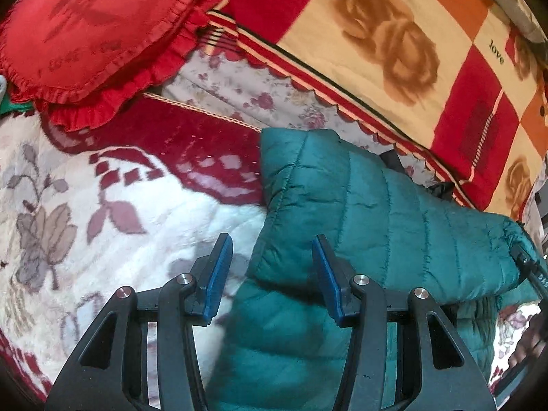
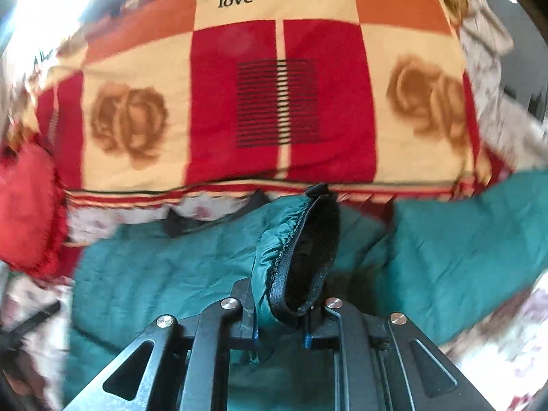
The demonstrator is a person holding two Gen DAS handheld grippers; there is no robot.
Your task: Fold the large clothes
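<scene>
1. Item: a green quilted jacket [image 1: 342, 205] lies on the bed [image 1: 102, 205], over a white floral blanket with a dark red border. A red frilled cushion [image 1: 96, 34] and a checked rose-print quilt [image 1: 376, 51] lie beyond it.

2. Left gripper [image 1: 270, 270]: fingers [image 1: 217, 277] wide apart, holding nothing. The near-left edge of the jacket sits in the gap. The left blue pad is over bare blanket, the right pad over green fabric. Contact with the cloth cannot be confirmed.

3. Right gripper [image 2: 280, 318]: fingers drawn in close, clamped on a bunched edge of the jacket [image 2: 154, 267]. This is a black-lined, zip-trimmed section [image 2: 308, 250], and it stands up out of the grip. The view is motion-blurred.

4. Key relation: in the left view the jacket runs long from lower left to far right, with quilting seams crossing that axis. A folded upper layer overlaps the lower panel just ahead of the left fingers.

5. Judgement: the right side already has its hold. The left gripper is nearer the free near edge and needs only to close where it stands.

6. Risk: the padded cloth is slippery and thick, and a shallow pinch may take the top layer only.
</scene>
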